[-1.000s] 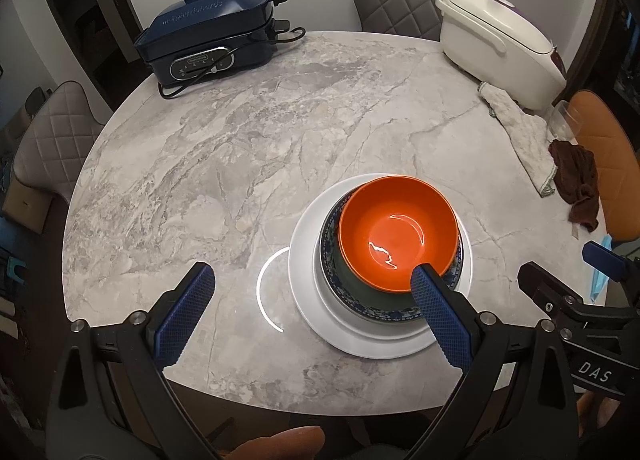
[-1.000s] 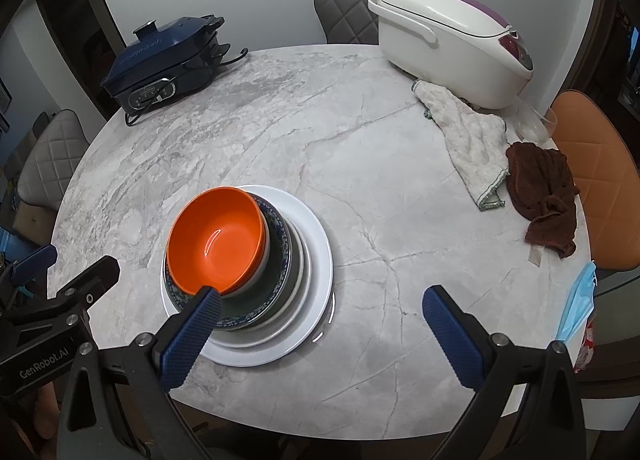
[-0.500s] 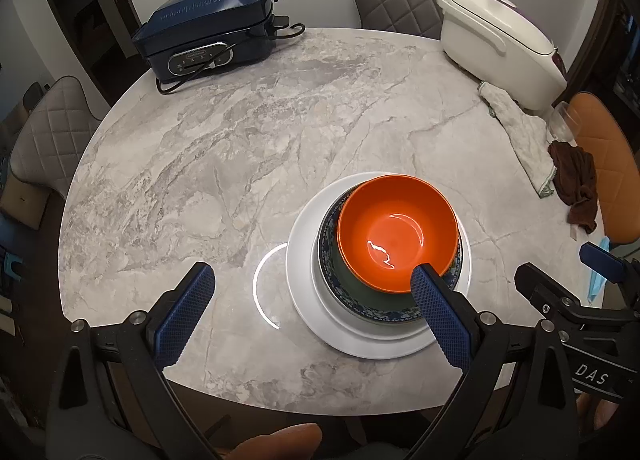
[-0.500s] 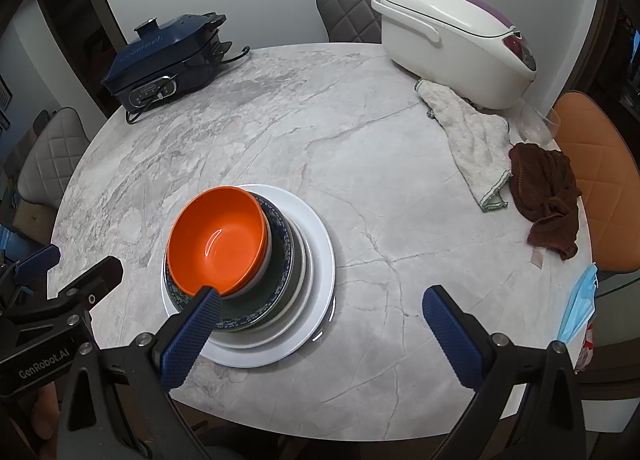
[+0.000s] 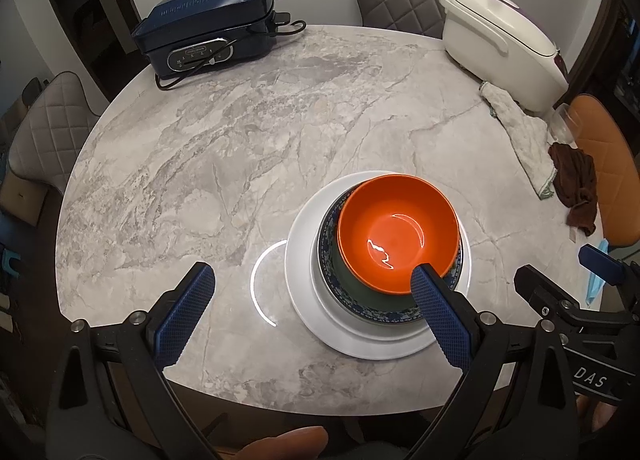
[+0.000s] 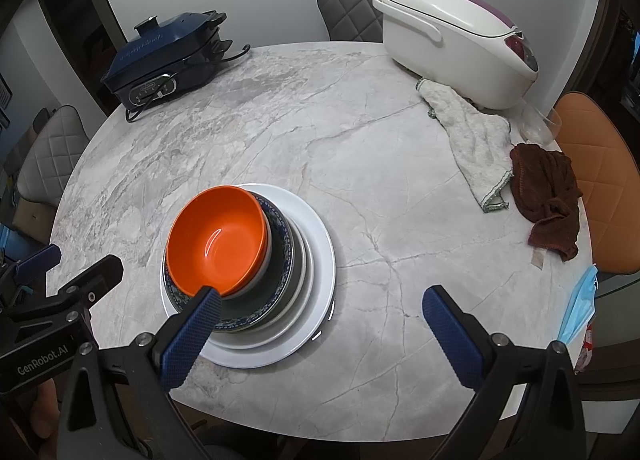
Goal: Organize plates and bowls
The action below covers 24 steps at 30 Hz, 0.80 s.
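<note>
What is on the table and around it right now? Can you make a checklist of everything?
Surface: round marble table, dry as far as seen.
Job's things: orange bowl on top of a blue-patterned bowl, nested on a white plate.
Clutter: white towel, brown cloth, blue face mask, glass.
Grippers: left gripper and right gripper, jaws open, holding nothing.
Cables: black cord at the blue electric cooker.
Surroundings: white rice cooker, grey chair, orange chair.
</note>
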{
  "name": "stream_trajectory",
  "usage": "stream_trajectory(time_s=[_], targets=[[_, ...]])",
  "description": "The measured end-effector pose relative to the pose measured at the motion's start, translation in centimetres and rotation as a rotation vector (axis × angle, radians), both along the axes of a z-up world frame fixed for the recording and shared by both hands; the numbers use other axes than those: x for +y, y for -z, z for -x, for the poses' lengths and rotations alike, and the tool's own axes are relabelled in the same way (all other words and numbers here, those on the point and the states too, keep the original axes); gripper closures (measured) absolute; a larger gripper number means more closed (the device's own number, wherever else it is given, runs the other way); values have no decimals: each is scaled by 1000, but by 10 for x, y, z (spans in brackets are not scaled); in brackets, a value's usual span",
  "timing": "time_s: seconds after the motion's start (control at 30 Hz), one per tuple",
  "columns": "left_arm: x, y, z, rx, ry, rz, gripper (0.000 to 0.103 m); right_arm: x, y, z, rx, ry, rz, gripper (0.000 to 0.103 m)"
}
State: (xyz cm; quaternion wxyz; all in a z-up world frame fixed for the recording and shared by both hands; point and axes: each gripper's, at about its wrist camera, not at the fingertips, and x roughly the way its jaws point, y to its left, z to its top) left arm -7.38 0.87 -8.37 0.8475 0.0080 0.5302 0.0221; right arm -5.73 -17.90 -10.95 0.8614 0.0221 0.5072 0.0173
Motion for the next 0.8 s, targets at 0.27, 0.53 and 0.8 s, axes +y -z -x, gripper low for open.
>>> stream_trajectory(time_s=[0.27, 0.53, 0.8], targets=[[0, 0, -1, 1, -1, 1, 4, 0, 1, 0, 3, -2, -2, 0], [0, 2, 0, 3, -4, 1, 4, 1, 3, 1, 5, -4, -1, 0], [-1, 4, 0, 2, -7, -1, 4, 2, 4, 0, 6, -5, 0, 0]])
